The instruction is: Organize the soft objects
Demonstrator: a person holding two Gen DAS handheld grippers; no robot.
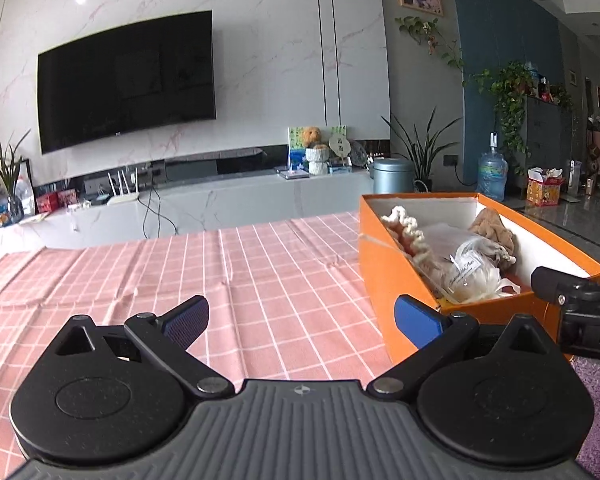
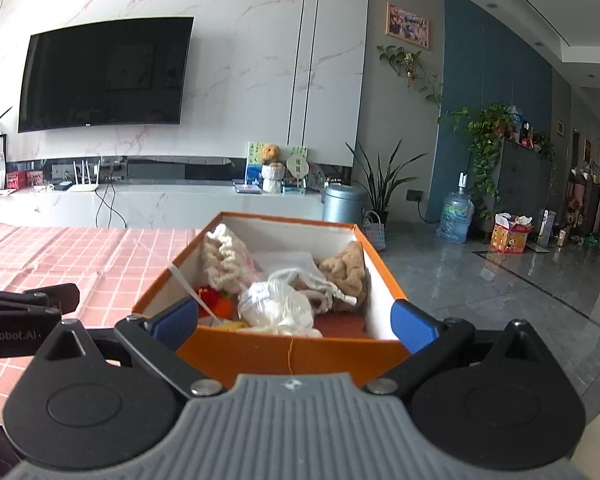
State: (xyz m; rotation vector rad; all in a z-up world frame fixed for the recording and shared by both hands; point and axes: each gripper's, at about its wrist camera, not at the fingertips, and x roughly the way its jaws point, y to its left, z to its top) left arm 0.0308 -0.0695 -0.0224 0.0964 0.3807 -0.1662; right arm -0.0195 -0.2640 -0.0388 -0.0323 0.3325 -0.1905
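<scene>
Because the soft things already lie in the orange box (image 2: 292, 356), the left gripper (image 1: 300, 320) and right gripper (image 2: 294, 320) are wide open, holding nothing.

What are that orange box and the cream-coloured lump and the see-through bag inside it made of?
Orange box: looks like cardboard, matte orange outside, plain white inside, with thin stiff walls and creased corners.
Cream lump: seems to be chunky knitted or crocheted yarn; looped, ropy ridges show.
See-through bag: thin glossy plastic film, crinkled and catching light; its pale contents are too blurred to name.
</scene>
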